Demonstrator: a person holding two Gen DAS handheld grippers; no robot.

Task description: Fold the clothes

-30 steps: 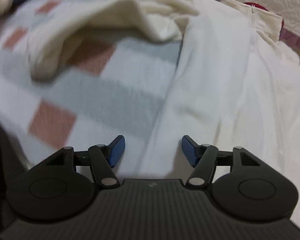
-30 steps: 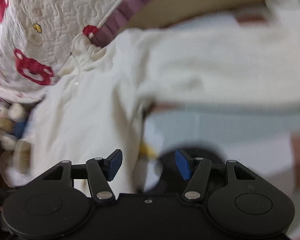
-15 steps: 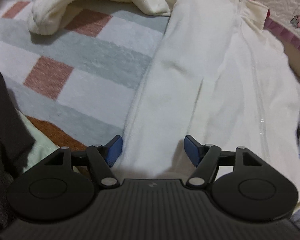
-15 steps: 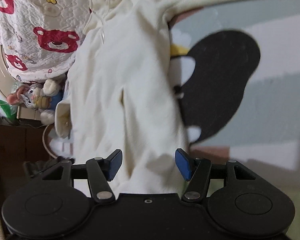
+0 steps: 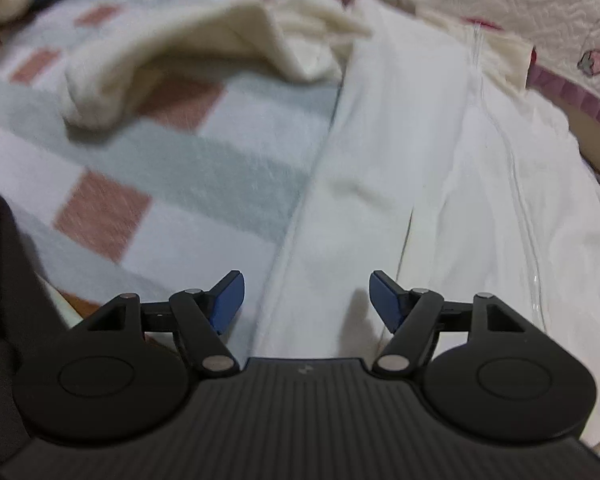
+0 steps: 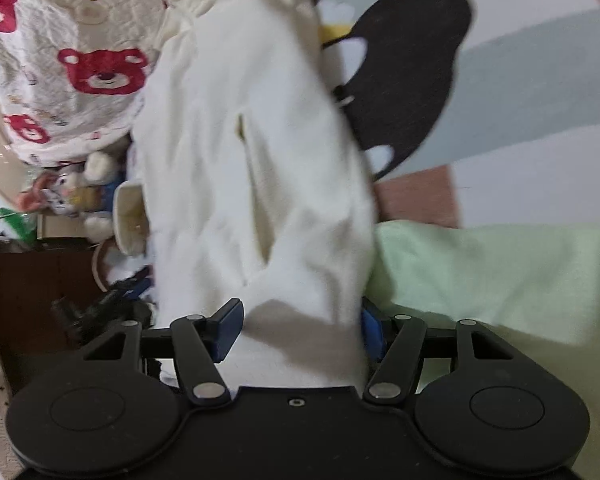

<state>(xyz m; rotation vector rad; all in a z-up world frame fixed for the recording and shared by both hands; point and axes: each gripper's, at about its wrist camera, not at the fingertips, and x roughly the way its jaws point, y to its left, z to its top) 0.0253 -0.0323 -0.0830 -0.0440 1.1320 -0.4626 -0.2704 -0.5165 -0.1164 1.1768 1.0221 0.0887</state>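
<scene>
Grasp step: both hand-held grippers, L [image 5: 306, 300] & R [image 6: 300, 326], wide apart, straddling hem of cream jacket [image 5: 440, 168] flat on checked blanket [image 5: 180, 168]; next likely pinch hem, fold toward collar.

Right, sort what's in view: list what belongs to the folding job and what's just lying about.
For the job:
cream jacket
its sleeve
left hand-held gripper, open
right hand-held gripper, open around the jacket's hem

Lying about:
checked blanket
bear quilt
stuffed toys
green cloth
</scene>
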